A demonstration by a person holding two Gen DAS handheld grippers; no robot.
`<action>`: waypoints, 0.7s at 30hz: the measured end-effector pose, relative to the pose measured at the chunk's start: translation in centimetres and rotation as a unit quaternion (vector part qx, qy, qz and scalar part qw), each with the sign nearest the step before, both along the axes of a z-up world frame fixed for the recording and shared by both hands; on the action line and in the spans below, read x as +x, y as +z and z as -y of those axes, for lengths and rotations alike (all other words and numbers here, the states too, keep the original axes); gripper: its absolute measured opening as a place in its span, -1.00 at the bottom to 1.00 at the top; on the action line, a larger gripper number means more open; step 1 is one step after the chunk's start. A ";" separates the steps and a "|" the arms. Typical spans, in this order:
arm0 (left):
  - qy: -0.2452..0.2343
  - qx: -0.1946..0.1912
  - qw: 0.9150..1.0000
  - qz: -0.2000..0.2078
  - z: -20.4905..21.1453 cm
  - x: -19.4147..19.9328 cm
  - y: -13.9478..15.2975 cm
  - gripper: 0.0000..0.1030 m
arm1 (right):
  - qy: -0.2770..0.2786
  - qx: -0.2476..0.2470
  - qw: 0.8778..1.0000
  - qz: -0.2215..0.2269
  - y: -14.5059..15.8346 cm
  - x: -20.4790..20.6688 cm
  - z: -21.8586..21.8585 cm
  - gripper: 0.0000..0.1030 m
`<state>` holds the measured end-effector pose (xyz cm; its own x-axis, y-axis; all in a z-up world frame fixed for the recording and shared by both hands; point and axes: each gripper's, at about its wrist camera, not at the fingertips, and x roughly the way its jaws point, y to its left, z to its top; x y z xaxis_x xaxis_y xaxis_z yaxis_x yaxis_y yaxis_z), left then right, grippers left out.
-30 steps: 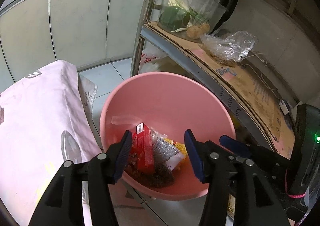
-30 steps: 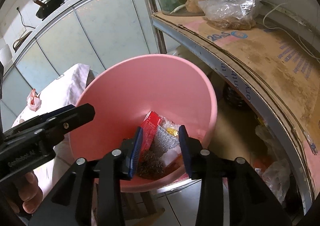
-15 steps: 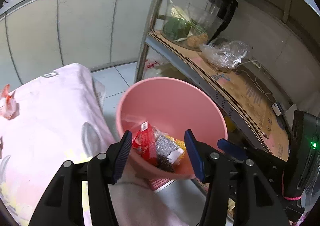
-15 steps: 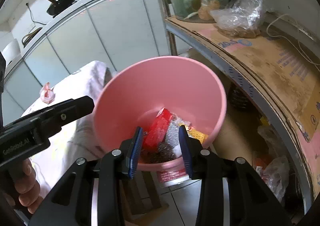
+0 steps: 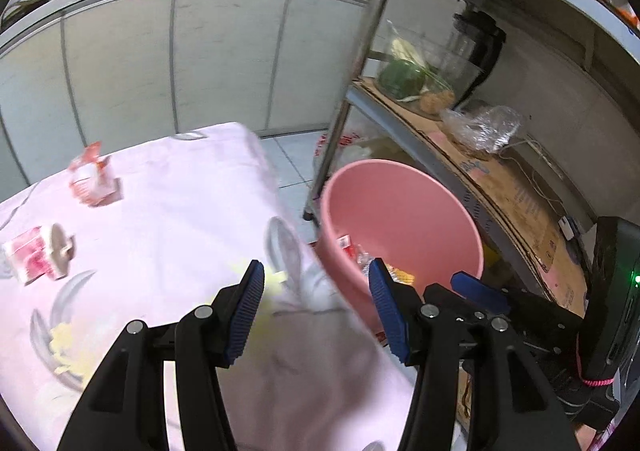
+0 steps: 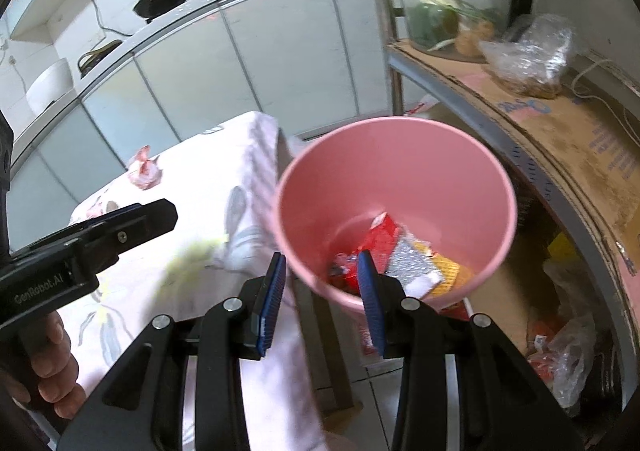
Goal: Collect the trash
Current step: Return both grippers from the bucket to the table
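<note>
smooth plastic bucket (image 6: 400, 155); matt cloth tablecloth (image 5: 160, 219)

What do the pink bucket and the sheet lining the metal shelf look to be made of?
The pink bucket looks like moulded plastic: one even colour, smooth, a soft sheen on its inner wall. The shelf liner appears to be flattened cardboard: brown, matte, stained, printed lettering, with a layered, ragged edge.

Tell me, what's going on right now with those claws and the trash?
Left gripper and right gripper open, empty. Pink bin holds wrappers. Crumpled wrapper, red packet wait on the tablecloth. Nothing blocking.
</note>
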<state>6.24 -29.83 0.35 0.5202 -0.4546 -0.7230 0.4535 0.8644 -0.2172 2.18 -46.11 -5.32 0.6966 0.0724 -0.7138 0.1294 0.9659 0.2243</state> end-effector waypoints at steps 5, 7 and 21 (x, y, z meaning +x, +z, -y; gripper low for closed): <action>0.020 0.001 1.000 0.000 -3.1 -0.5 0.3 0.04 | 0.021 0.001 1.000 0.000 0.3 0.2 -2.5 -0.26; 0.028 0.001 1.000 0.000 -4.3 -0.6 0.4 0.04 | 0.028 0.003 1.000 -0.001 0.4 0.4 -3.3 -0.26; 0.092 -0.001 0.996 -0.013 -13.2 -1.1 -1.1 0.10 | 0.085 -0.005 0.996 -0.013 0.4 2.3 -9.5 -0.26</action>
